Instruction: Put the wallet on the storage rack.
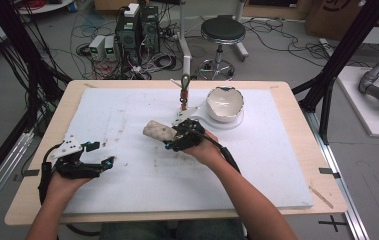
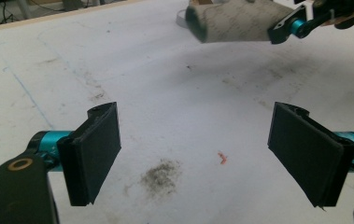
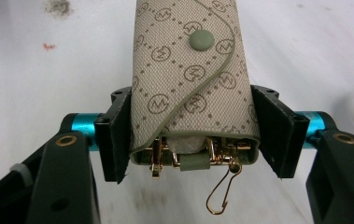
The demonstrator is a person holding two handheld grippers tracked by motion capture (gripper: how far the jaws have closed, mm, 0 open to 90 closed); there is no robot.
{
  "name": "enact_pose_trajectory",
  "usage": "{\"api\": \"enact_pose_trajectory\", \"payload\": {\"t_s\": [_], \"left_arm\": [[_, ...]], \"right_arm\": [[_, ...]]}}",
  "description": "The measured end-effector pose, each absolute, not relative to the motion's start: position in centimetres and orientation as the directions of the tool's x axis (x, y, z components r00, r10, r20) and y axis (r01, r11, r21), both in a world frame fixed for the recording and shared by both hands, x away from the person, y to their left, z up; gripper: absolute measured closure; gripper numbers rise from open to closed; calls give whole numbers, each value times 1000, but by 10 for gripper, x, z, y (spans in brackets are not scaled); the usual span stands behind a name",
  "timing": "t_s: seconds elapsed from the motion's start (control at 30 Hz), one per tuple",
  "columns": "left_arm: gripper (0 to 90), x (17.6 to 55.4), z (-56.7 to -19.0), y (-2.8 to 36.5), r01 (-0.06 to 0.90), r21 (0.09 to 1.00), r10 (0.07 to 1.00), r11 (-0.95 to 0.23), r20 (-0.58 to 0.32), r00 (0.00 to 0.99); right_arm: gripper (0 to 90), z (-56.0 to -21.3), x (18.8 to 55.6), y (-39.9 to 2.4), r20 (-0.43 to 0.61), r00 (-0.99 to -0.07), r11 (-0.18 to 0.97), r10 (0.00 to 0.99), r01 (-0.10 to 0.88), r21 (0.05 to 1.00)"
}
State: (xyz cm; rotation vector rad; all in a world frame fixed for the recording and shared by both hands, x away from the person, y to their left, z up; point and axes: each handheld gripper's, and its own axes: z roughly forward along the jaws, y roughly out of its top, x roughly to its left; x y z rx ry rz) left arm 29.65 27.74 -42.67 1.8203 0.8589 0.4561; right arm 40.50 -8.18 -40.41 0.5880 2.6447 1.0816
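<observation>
My right tongs [image 3: 191,135] grip a patterned key pouch [image 3: 191,70] by its open end, held above the white surface [image 1: 127,125]. My left tongs [image 2: 198,154] stand wide and empty. Pickup looks done; placing remains.

A beige patterned key pouch [image 3: 191,79] is snapped closed by a green button. Gold hooks hang from its open end. It sits lifted off the surface, clamped in the right tool [image 3: 191,140].
</observation>
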Motion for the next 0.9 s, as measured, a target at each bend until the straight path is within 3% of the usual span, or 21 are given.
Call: {"api": "enact_pose_trajectory", "payload": {"t_s": [0.53,0.9], "left_arm": [[171,311,-427,259,343,910,704,-232,-86,705],[171,311,-428,259,347,909,706,-232,-89,703]], "right_arm": [[361,-383,380,-181,-83,-821,582,565,325,746],[360,-365,391,-225,-101,-750,532,653,361,766]]}}
